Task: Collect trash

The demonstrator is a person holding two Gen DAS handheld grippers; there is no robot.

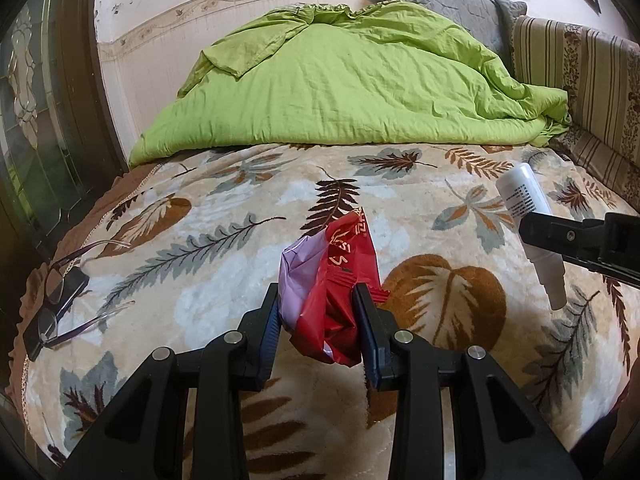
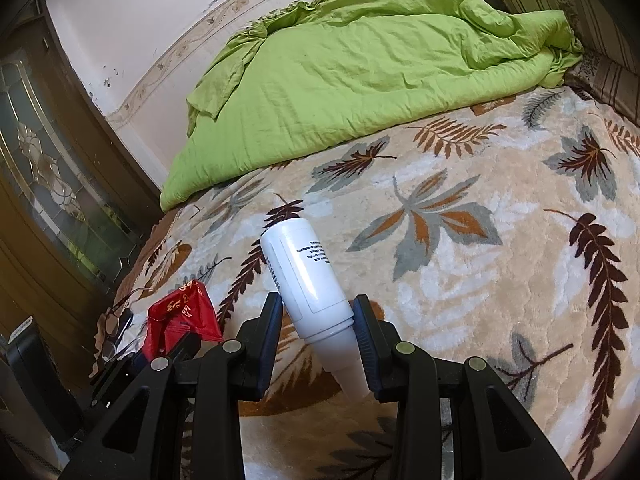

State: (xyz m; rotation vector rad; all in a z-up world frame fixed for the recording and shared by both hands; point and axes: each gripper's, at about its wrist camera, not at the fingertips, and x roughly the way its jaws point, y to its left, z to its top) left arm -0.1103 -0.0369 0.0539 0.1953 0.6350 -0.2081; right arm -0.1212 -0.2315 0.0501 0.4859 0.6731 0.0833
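Note:
My left gripper (image 1: pixel 318 300) is shut on a crumpled red and lilac snack wrapper (image 1: pixel 340 280), held above the leaf-patterned blanket (image 1: pixel 240 208). In the right wrist view the same wrapper (image 2: pixel 180 316) shows at the lower left. My right gripper (image 2: pixel 318 308) is shut on a white plastic bottle (image 2: pixel 308 276), which is tilted with its narrow nozzle pointing down toward the camera. The left wrist view shows that bottle (image 1: pixel 524 200) at the right edge, clamped in the right gripper's black finger (image 1: pixel 560 236).
A pair of glasses (image 1: pixel 56 296) lies on a dark flat object at the bed's left edge. A bunched green duvet (image 1: pixel 332 80) covers the far half of the bed. A striped cushion (image 1: pixel 584 64) stands at the far right. A dark wooden door with patterned glass (image 2: pixel 56 184) is on the left.

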